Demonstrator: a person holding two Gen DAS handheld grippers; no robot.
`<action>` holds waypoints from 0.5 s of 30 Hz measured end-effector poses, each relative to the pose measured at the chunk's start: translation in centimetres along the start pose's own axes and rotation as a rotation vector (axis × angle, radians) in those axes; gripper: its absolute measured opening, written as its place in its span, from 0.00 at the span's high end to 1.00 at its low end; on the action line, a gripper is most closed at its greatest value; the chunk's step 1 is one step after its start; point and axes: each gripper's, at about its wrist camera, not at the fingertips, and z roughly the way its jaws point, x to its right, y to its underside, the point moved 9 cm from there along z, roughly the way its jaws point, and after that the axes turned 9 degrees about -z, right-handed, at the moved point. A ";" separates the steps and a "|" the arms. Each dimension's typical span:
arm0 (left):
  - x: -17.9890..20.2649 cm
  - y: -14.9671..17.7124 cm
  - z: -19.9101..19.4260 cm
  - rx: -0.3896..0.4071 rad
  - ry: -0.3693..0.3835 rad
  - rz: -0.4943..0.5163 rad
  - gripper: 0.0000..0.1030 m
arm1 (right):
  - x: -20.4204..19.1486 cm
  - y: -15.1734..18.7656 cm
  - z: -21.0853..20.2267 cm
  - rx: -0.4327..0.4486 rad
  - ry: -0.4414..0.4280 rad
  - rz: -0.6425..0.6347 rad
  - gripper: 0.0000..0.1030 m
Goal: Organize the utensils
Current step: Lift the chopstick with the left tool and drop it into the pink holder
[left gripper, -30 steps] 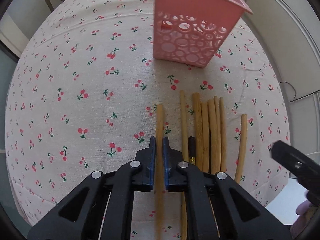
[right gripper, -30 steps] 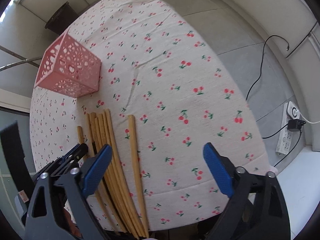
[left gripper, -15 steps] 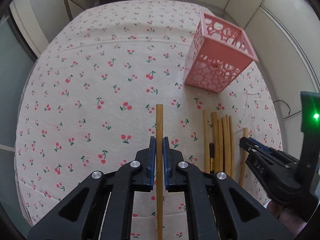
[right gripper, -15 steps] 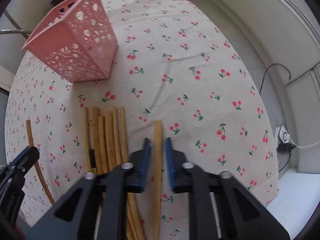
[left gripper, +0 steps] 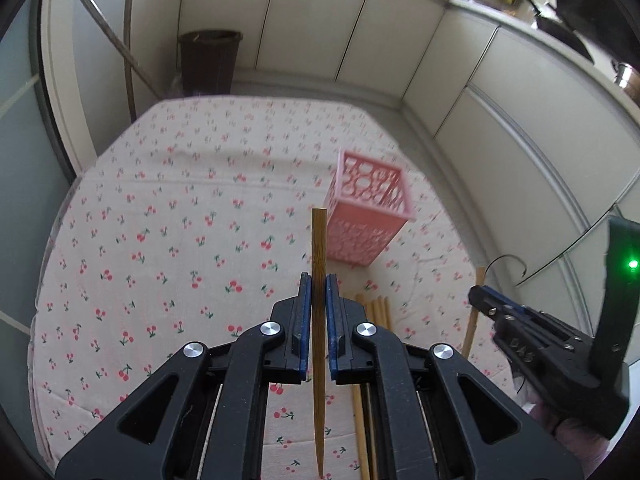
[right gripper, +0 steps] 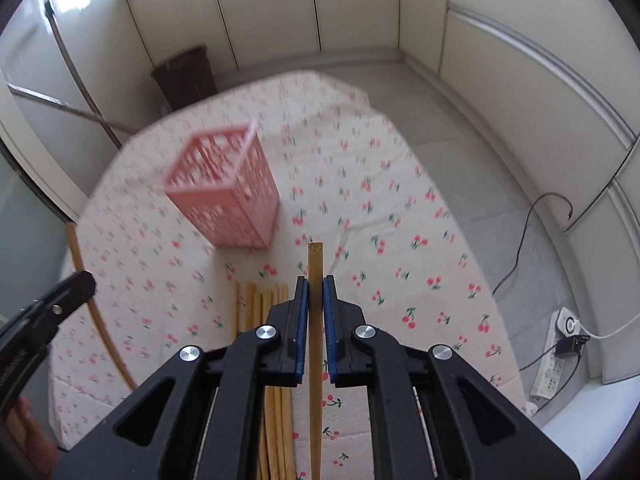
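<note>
My left gripper (left gripper: 319,286) is shut on a wooden chopstick (left gripper: 319,240) and holds it lifted above the cherry-print tablecloth (left gripper: 160,220). My right gripper (right gripper: 315,288) is shut on another wooden chopstick (right gripper: 315,260), also lifted. The pink perforated basket (left gripper: 368,216) stands upright on the table ahead of both grippers; it also shows in the right wrist view (right gripper: 228,192). Several more chopsticks (right gripper: 260,304) lie side by side on the cloth below the basket. The right gripper shows in the left wrist view (left gripper: 532,344), and the left gripper in the right wrist view (right gripper: 44,320).
A dark bin (left gripper: 210,60) stands on the floor beyond the table's far edge. White cabinets (left gripper: 500,100) run along the right. A power strip with cables (right gripper: 560,352) lies on the floor to the right of the table.
Both grippers have risen and tilted up, each lifting its chopstick off the cloth. The right gripper, open a second ago, closed on its chopstick. The basket now looks farther away.
</note>
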 end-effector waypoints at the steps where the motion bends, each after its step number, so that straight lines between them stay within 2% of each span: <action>1: 0.3 -0.2 -0.7 0.013 0.010 0.002 0.94 | 0.2 -0.5 -1.5 0.038 -0.008 0.004 0.92; 6: 2.0 -1.6 -4.2 0.096 0.031 0.041 0.94 | 2.2 -2.8 -7.7 0.192 -0.022 0.031 0.92; 12: 5.0 -4.4 -9.0 0.199 0.071 0.087 0.94 | 4.8 -5.9 -12.6 0.290 -0.029 0.106 0.92; 15: 6.6 -7.1 -11.2 0.249 0.106 0.082 0.94 | 6.2 -9.3 -15.1 0.363 -0.047 0.159 0.92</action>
